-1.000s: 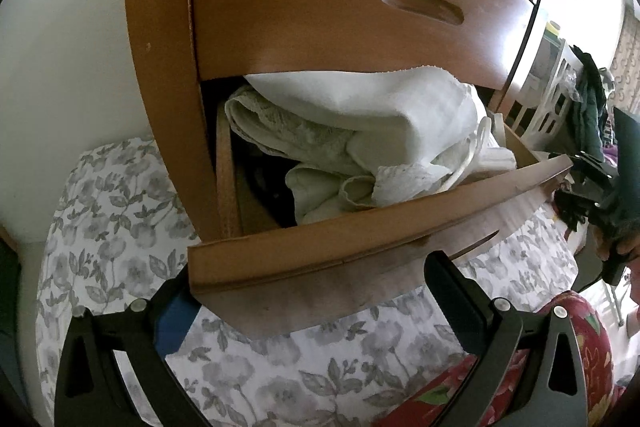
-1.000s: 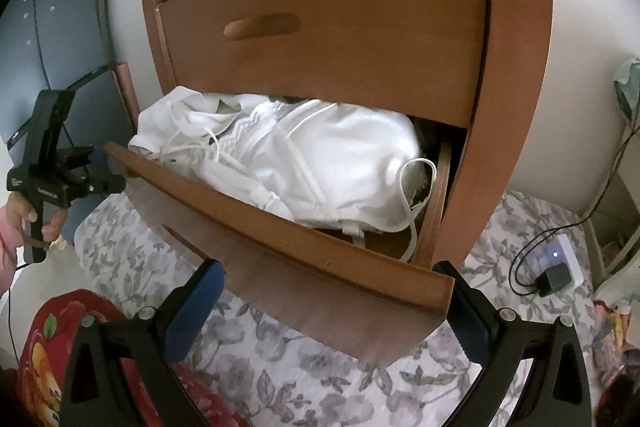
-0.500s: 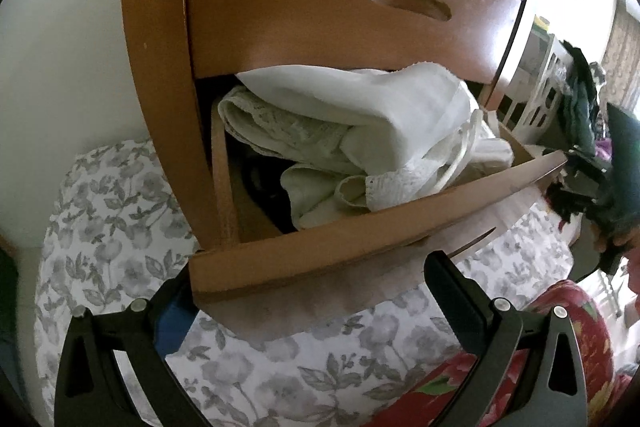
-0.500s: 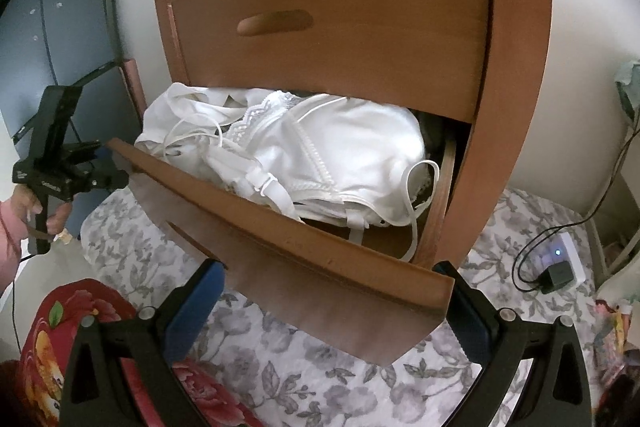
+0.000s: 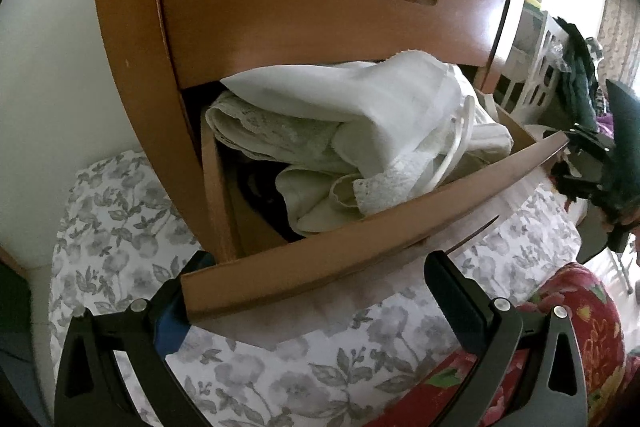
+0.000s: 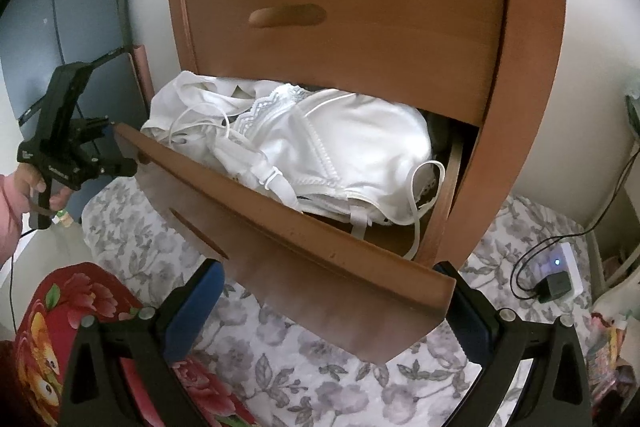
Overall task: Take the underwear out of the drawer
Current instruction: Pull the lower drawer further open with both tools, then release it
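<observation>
Both wrist views face the open drawer (image 5: 360, 251) closely from opposite corners.

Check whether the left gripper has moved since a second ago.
Yes. In the right wrist view the left gripper has shifted rightward, toward the left end of the open drawer, with the wooden cabinet as the fixed reference.
</observation>
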Demonstrator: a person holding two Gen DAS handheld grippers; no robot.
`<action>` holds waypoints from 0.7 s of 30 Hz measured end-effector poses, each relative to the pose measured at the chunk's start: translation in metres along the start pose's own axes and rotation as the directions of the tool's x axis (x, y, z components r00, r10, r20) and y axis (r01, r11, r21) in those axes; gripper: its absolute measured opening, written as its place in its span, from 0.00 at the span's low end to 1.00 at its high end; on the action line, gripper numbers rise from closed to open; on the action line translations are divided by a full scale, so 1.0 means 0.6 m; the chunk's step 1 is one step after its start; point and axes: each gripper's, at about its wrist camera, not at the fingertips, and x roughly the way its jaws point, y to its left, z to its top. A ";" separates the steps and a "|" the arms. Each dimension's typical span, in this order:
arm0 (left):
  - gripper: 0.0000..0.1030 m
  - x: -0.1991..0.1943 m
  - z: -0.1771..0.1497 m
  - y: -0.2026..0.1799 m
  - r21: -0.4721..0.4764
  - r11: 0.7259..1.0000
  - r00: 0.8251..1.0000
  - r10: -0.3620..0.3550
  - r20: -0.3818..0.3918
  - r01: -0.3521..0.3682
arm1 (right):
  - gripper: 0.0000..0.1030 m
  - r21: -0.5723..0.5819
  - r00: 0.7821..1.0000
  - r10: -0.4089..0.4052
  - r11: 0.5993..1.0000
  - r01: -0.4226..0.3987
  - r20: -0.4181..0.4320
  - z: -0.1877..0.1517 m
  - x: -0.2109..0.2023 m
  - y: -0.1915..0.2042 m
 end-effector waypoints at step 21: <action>1.00 -0.029 -0.036 -0.013 -0.014 1.000 1.000 -0.004 0.008 0.004 | 1.00 -0.009 1.000 -0.006 1.000 0.006 0.003 -0.034 -0.027 0.024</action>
